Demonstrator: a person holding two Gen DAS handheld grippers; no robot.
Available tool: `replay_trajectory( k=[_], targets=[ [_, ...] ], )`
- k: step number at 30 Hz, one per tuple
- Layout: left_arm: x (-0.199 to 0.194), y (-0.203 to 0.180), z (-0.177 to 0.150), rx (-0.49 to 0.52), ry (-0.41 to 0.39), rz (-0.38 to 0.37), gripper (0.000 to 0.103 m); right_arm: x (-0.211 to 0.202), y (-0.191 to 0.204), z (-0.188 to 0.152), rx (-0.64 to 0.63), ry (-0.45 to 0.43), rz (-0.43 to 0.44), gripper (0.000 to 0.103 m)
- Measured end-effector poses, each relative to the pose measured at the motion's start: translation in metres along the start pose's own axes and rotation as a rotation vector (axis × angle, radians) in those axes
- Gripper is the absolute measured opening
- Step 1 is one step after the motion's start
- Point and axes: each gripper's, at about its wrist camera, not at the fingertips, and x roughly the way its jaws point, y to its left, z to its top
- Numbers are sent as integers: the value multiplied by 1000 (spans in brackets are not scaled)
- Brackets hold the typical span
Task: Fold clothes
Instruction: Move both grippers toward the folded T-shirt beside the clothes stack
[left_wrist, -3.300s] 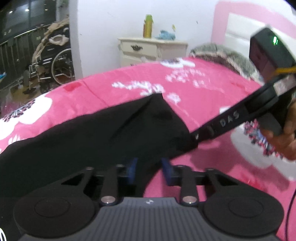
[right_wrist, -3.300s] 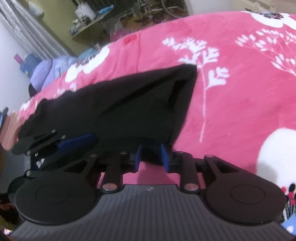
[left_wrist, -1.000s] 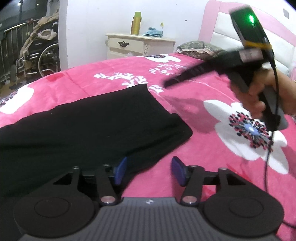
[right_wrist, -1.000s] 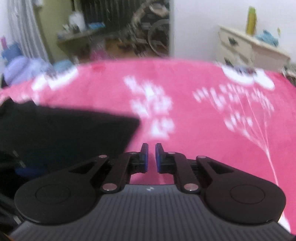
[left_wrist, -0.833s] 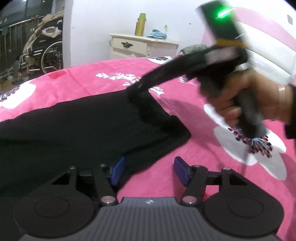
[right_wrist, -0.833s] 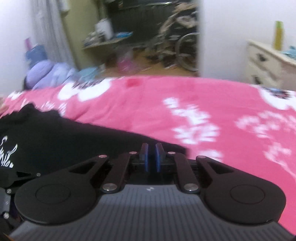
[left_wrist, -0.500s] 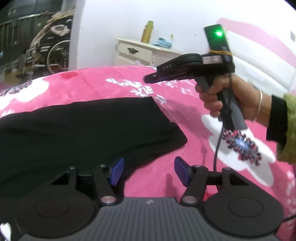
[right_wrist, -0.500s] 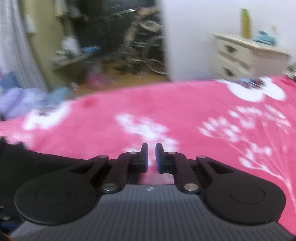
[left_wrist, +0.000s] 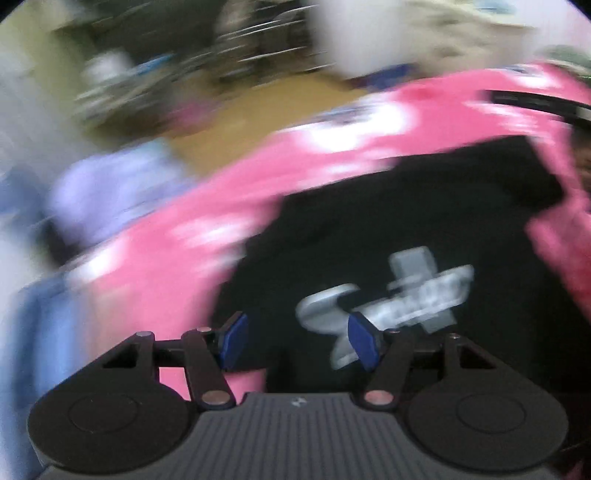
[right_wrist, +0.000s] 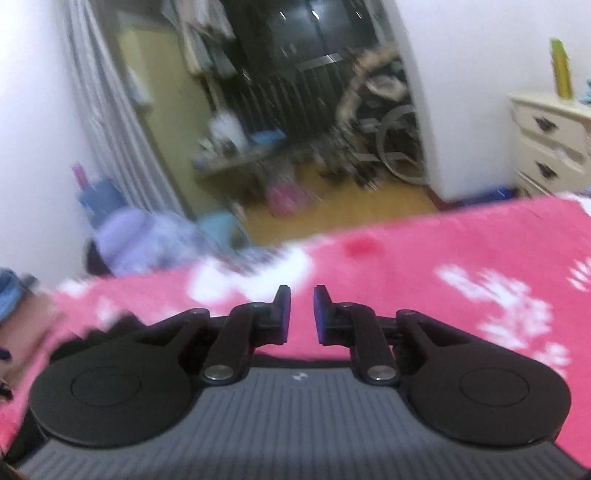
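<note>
— Looking down the left gripper (left_wrist: 295, 341), what do you make of its fingers?

— Blue fingers (left_wrist: 233, 341) stand wide apart with nothing between them. They hang above the black garment (left_wrist: 406, 229), which lies spread on the pink bedspread (left_wrist: 207, 206). The whole view is smeared, so the edges are hard to read.

— Where is the garment in that frame?

— It fills the lower right and middle, running up toward the right edge. A pale grey print (left_wrist: 391, 302) sits on it, just beyond the right-hand finger. The bedspread shows around it to the left, above it, and in a strip down the right side.

— And the right gripper (right_wrist: 301, 317)?

— Its fingers are narrow, with only a slim gap, and that gap has just been widening. Nothing is between them; pink bedspread (right_wrist: 424, 266) with white flower marks shows through. A dark patch at the lower left of that frame, beside the gripper body, may be the garment, though I cannot say for sure.

— Anything else in the room?

— A cream chest of drawers (right_wrist: 550, 140) at the right edge with a yellow-green bottle (right_wrist: 561, 68) standing on it, a wheelchair (right_wrist: 384, 122) in the dark doorway at upper centre, and a lilac bundle (right_wrist: 136, 236) on the floor at the left.
</note>
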Motion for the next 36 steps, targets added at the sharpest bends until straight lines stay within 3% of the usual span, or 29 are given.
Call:
replay_trajectory(
  k=[3,6,8,12,17,20,23,25,28,32,35,36],
  targets=[
    [-20,59,-25,-191,-21,102,70,3,36,-1,4,-32,66,17],
    [-9,84,-59,-325,-89,110,70,14,60,-2,42,28,167,17],
    [13,88,-81,-391,-132,60,70,20,83,0,2,61,207,17],
    [72,83,-114,-521,-176,-124,70,15,132,19,-131,129,236,17],
    [126,85,-138,-622,-178,-233,69,21,208,36,-224,292,317,23],
    [143,88,-142,-599,-226,-234,69,42,280,26,-482,369,365,30],
    [162,84,-145,-557,-286,-200,69,66,350,-5,-745,417,423,38],
    [175,85,-146,-576,-301,-209,69,89,388,-29,-879,464,476,41],
    [185,84,-149,-580,-339,-225,68,123,427,-59,-1009,521,477,41],
    [188,79,-149,-511,-386,-223,57,156,436,-57,-834,590,454,41],
    [190,79,-149,-493,-402,-235,34,163,427,-51,-700,633,410,41],
    [190,79,-149,-503,-405,-245,21,164,423,-48,-651,650,391,41]
  ],
)
